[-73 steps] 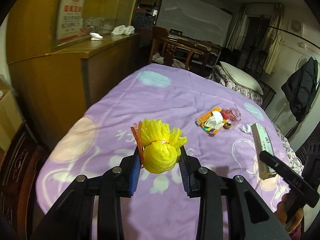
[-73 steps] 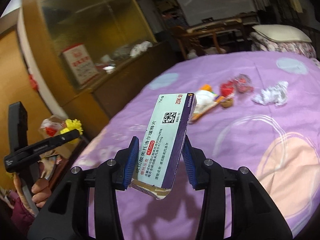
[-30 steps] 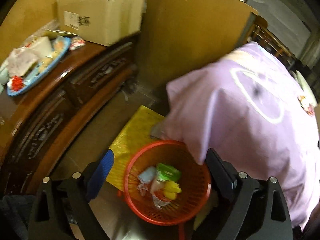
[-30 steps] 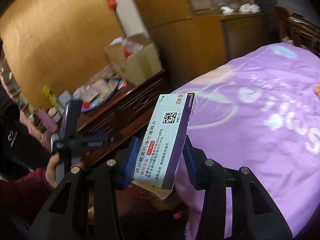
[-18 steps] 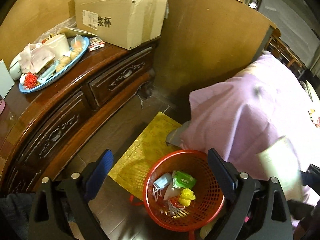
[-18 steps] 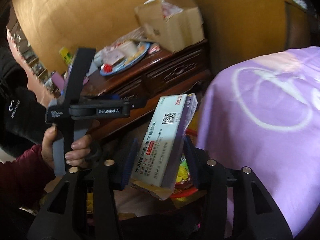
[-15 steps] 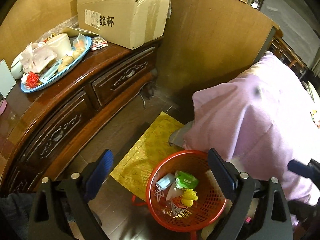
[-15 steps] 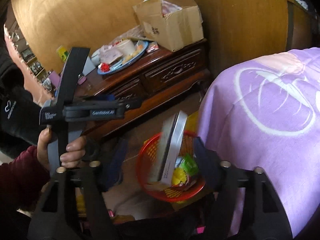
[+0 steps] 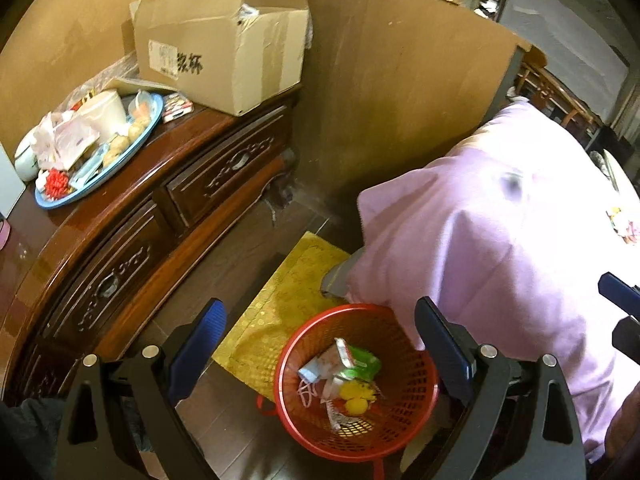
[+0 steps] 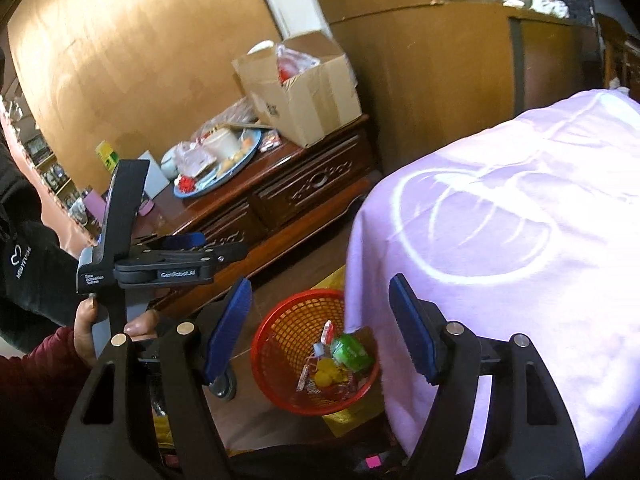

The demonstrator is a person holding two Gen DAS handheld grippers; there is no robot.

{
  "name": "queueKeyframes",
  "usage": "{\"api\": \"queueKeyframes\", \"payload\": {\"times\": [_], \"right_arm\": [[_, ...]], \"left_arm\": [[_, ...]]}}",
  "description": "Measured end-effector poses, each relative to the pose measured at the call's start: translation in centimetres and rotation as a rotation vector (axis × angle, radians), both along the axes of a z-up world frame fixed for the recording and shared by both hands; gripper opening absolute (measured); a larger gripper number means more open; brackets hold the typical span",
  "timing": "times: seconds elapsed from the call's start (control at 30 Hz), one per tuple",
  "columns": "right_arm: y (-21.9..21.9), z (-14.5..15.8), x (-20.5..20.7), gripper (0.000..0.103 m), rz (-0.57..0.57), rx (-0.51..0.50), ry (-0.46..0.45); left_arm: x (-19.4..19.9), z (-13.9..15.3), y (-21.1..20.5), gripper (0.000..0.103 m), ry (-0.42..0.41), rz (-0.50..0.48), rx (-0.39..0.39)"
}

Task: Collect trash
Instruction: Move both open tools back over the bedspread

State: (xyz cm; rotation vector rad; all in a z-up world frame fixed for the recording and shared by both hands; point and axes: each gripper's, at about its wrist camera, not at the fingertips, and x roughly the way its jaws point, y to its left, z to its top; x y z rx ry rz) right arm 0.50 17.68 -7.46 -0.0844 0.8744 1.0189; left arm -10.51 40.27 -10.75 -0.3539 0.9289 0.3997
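Left hand-held gripper (image 9: 320,348): jaws spread wide, nothing between them; tilted steeply down, directly above the basket.
Right hand-held gripper (image 10: 320,326): jaws wide apart and empty; angled down toward the basket from the purple-covered side.
Person's hand (image 10: 108,330): wrapped round the left tool's grip, dark red sleeve behind it, at the left of the right wrist view.
Red basket (image 9: 308,428): on the floor, tucked against the hanging edge of the purple cloth.
Trash (image 9: 344,376): inside the basket; green packet, yellow foam piece, white and red wrappers lie together.
Yellow mat (image 9: 280,312): under the basket's far side.
Purple cloth (image 10: 520,240): drapes over the surface, to the right.
Wooden sideboard (image 9: 120,240): beyond, left; carries a blue tray (image 9: 124,156) and a cardboard box (image 9: 224,56).
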Motion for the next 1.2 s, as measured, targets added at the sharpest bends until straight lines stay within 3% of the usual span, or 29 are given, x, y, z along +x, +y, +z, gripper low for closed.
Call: {"api": "queueKeyframes", "payload": {"times": [0.63,1.2], "right_arm": [[-10.6,3.5,1.3,0.070,-0.213,0.091,-0.095],[-25.4,2.8,4.5,0.074,-0.555,0.156,-0.076]], "left_arm": [[2.9,4.1,-9.2,0.094,-0.049,-0.177,0.074],[10.2,5.6,-21.2,0.096,-0.085,-0.397,0.065]]}}
